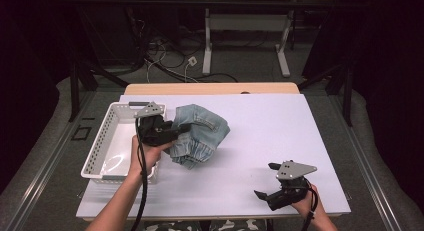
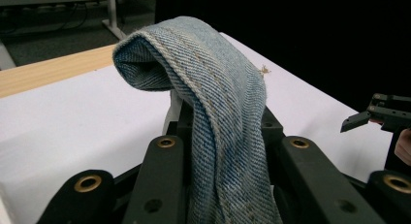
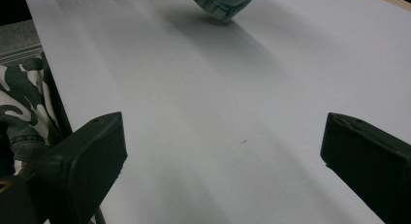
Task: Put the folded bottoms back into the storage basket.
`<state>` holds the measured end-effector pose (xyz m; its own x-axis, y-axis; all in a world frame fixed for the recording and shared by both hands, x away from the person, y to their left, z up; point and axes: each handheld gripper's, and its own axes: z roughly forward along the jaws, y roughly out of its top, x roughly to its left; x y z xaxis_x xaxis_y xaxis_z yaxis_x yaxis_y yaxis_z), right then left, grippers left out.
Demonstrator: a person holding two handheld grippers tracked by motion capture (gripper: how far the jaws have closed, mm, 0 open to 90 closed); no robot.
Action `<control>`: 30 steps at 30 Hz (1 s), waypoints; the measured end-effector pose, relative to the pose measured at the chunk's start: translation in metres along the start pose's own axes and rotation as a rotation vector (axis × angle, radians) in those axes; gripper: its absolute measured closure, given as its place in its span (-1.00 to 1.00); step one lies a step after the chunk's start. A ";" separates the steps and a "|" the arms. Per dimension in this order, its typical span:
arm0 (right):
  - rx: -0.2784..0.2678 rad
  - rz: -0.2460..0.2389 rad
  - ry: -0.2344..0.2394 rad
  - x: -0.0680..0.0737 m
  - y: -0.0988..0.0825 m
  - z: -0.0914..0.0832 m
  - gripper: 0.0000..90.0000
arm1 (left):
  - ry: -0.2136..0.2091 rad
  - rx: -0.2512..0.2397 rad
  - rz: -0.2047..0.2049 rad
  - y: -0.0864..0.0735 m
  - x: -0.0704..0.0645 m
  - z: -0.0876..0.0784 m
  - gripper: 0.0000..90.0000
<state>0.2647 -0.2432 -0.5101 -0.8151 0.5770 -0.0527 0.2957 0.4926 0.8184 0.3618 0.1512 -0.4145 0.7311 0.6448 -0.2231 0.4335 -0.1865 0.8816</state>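
Between the left gripper (image 2: 218, 151) jaws, seemingly pinched denim (image 2: 213, 98).

Basket (image 1: 102, 150) left on table (image 1: 280, 141); jeans (image 1: 200, 133) just right.

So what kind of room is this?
Probably a lab or workshop for recording. A work table has a white sheet on it, cables lie loose on the floor, and dark curtains hang around it.
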 end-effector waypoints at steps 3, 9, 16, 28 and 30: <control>0.000 0.000 0.000 0.000 0.000 0.000 -0.95 | 0.006 -0.005 0.001 0.001 0.001 -0.003 0.61; 0.001 0.000 -0.001 0.000 0.000 0.000 -0.95 | 0.013 -0.017 0.000 0.003 0.003 -0.009 0.61; 0.000 0.000 -0.001 0.000 0.000 0.000 -0.95 | 0.023 -0.026 -0.002 0.005 0.006 -0.014 0.61; 0.000 0.000 -0.002 0.000 0.000 0.000 -0.95 | 0.040 -0.043 -0.005 0.007 0.009 -0.020 0.62; 0.000 0.000 -0.002 0.000 0.000 0.000 -0.95 | 0.045 -0.045 -0.003 0.007 0.009 -0.022 0.62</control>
<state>0.2646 -0.2431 -0.5100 -0.8141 0.5783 -0.0535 0.2963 0.4927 0.8182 0.3603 0.1720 -0.4012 0.7047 0.6784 -0.2078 0.4107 -0.1512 0.8992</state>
